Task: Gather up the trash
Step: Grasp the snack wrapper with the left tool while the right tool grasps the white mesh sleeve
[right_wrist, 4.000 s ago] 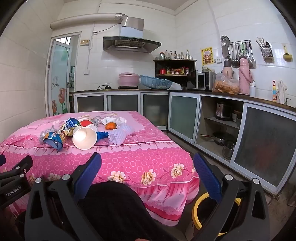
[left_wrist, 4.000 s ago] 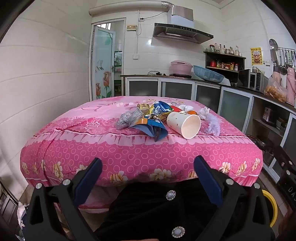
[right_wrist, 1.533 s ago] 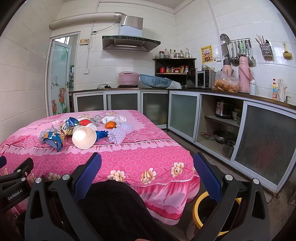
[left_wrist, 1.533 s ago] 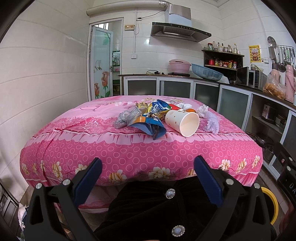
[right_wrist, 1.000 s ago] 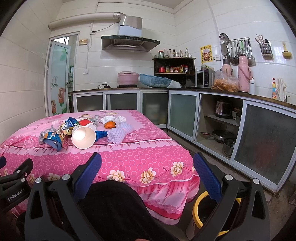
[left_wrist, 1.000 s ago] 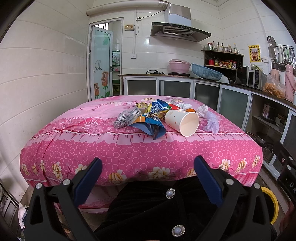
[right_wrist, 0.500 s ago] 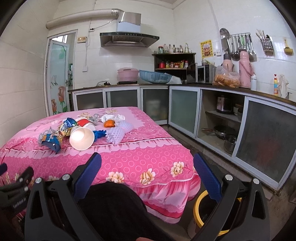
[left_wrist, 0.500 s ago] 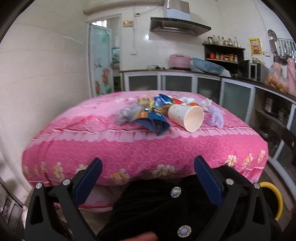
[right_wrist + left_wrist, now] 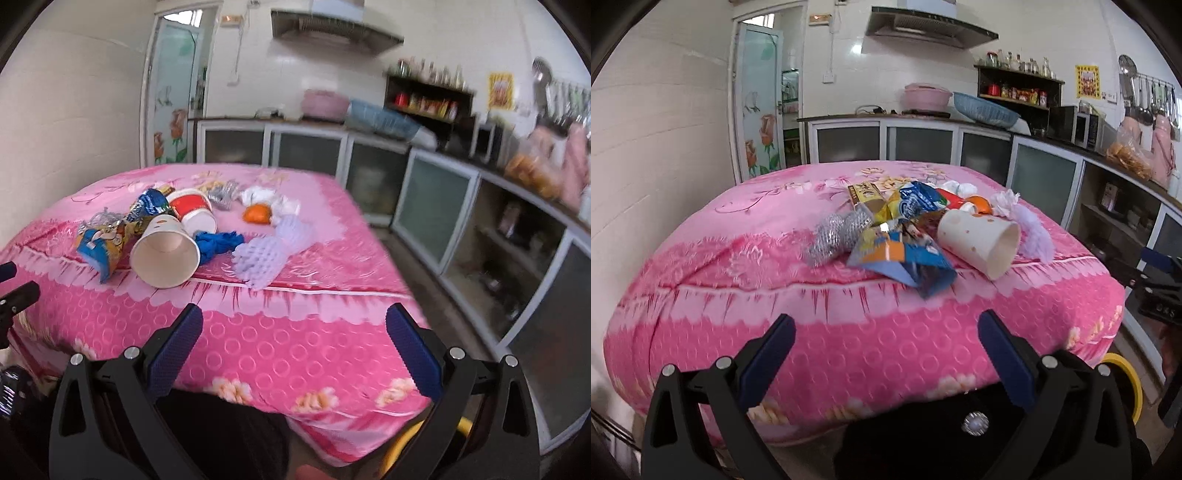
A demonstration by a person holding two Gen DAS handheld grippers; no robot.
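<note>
1. Left gripper [image 9: 886,343]: held low at the near table edge, jaws spread wide, empty.
2. Right gripper [image 9: 294,338]: likewise held, jaws spread, empty.
3. Trash pile [image 9: 908,229]: heaped mid-table on pink cloth [image 9: 738,236]; paper cup [image 9: 979,242] tipped.
4. Blue rag [image 9: 218,243]: seen in the right view only.

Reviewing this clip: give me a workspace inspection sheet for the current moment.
Surface: pink tablecloth covers the table.
Job's things: tipped paper cup, blue snack wrapper, silver wrapper, red cup, orange piece, lavender foam net, all clustered.
Clutter: nothing seen.
Grippers: left gripper and right gripper open, empty, short of the trash.
Cables: nothing seen.
Surroundings: kitchen cabinets; yellow-rimmed bin on the floor.
</note>
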